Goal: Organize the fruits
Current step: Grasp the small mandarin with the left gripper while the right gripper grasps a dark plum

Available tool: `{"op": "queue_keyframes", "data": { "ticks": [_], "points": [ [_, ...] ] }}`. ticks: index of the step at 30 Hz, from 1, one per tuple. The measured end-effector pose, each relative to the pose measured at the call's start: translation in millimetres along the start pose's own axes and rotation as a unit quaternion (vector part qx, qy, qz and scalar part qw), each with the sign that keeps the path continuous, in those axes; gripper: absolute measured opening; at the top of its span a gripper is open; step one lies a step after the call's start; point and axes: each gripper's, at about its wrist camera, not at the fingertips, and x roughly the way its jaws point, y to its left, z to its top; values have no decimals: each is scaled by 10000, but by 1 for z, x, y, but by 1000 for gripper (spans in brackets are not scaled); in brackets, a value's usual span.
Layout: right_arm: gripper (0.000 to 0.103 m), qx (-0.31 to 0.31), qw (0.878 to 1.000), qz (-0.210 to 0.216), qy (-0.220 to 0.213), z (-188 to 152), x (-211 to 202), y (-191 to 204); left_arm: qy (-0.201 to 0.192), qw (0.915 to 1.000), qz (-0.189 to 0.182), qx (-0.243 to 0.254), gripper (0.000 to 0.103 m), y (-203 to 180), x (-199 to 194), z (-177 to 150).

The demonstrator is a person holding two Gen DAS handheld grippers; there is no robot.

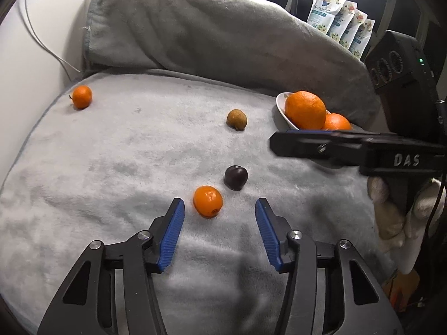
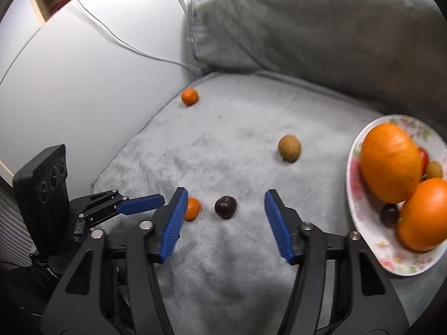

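On the grey blanket lie a small orange (image 1: 208,201) (image 2: 192,208), a dark plum (image 1: 236,177) (image 2: 225,207), a brown fruit (image 1: 237,119) (image 2: 289,148) and a far small orange (image 1: 81,96) (image 2: 189,96). A floral plate (image 2: 360,217) (image 1: 282,106) at the right holds two big oranges (image 2: 391,162) (image 1: 305,109) and smaller fruits. My left gripper (image 1: 220,206) is open and empty, just short of the near small orange. My right gripper (image 2: 225,196) is open and empty, with the plum between its fingertips' line of view; it also shows from the side (image 1: 307,145).
A grey cushion (image 1: 209,33) backs the blanket. A white wall with cables (image 2: 83,69) lies to the left. Several refill pouches (image 1: 340,25) stand at the back right. The left gripper's body (image 2: 83,209) sits left of my right gripper.
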Motion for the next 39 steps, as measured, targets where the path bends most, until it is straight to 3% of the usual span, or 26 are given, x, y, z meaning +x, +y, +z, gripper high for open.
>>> {"op": "queue_keyframes", "data": {
  "ticks": [12,17,26,30,39],
  "points": [
    [45,174,9987,167,457,-5,41,-4,203,9998,39,-85,39,3,21,3],
    [43,159,9982,153,561,-6,49,-4,232,9996,96,-107,33,8,27,4],
    [30,156,9973,103,713,-8,57,-7,216,9996,133,-133,23,12,34,7],
    [24,168,9974,142,687,-8,57,-7,188,9996,143,-146,22,12,32,5],
    [23,214,9984,161,500,-10,50,-9,70,9997,129,-185,22,13,21,4]
  ]
}}
